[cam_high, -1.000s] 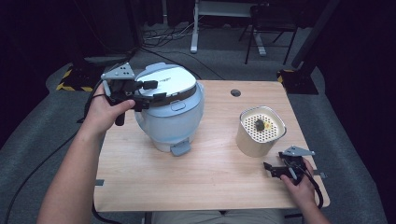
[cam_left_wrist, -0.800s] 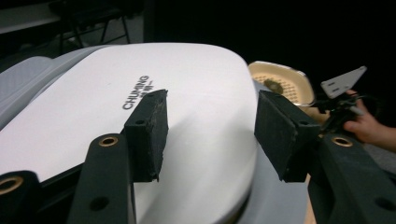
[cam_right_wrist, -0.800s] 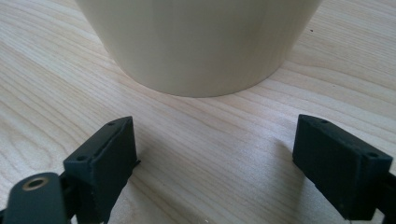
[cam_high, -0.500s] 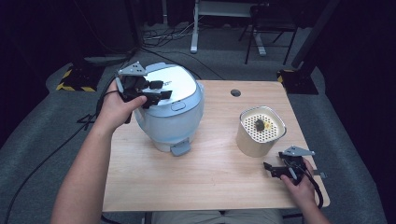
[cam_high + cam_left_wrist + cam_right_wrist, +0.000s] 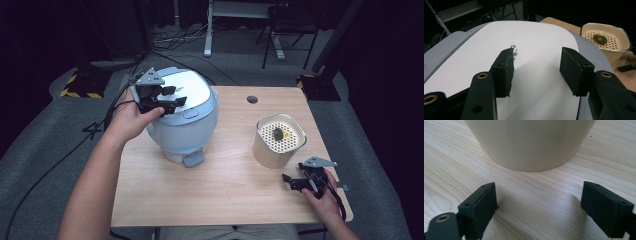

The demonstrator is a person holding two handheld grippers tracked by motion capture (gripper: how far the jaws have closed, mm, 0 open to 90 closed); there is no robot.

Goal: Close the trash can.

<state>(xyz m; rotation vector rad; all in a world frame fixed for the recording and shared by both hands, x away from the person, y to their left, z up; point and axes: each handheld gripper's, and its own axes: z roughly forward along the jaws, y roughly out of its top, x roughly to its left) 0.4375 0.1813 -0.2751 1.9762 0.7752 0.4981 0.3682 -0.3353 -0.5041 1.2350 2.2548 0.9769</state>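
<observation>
The rounded pale-blue rice cooker with a white lid (image 5: 185, 117) is standing on the light wooden table (image 5: 220, 200), directly under the left gripper (image 5: 172, 97). Compared with a second ago, this gripper is now hovering further over the lid, and its jaws have just been closing a little, with nothing between them; probably a press or grasp is coming. The right gripper (image 5: 290, 181) is resting wide open, empty, just in front of the cream metal pot with a perforated insert (image 5: 278, 141).

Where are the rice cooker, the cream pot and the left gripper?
rice cooker (image 5: 192, 95), high view, on its white lid.
cream pot (image 5: 270, 152), high view, on its outer wall.
left gripper (image 5: 536, 63), left gripper view, midway between its open fingers.
</observation>
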